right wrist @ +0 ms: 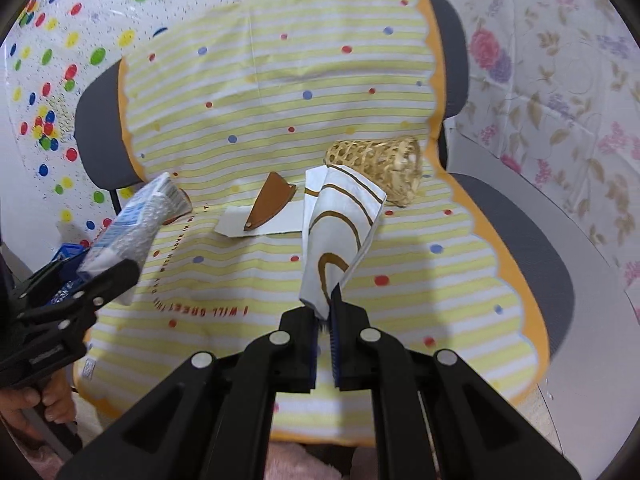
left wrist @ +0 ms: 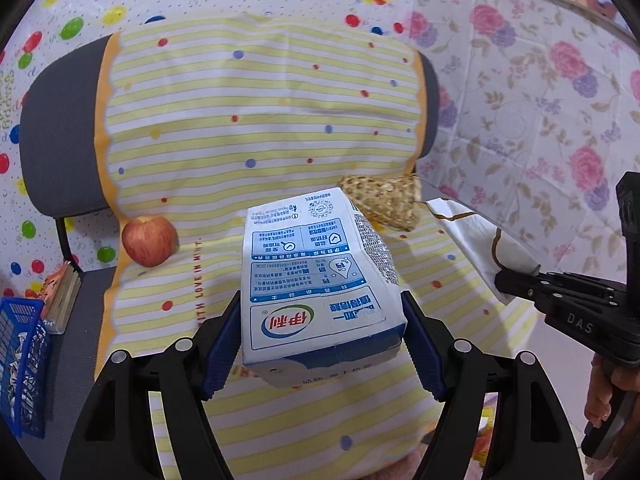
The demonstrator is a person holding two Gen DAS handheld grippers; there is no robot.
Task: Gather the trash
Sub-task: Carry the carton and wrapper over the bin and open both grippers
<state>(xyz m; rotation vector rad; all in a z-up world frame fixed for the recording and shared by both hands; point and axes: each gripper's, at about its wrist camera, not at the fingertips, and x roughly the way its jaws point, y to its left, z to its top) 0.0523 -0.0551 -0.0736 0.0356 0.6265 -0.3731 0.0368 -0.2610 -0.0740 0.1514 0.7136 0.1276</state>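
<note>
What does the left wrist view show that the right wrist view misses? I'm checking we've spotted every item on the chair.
Only the left wrist view shows the apple and blue basket. Only the right wrist view shows the brown piece on a white card. Both show the milk carton clamped in the left gripper, the paper wrapper pinched in the right gripper, and the woven basket.

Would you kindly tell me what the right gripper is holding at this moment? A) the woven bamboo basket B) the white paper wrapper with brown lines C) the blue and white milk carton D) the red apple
B: the right gripper has its fingers shut on the lower edge of the white paper wrapper, which hangs clear of the striped cloth; the milk carton sits in the left gripper.
</note>
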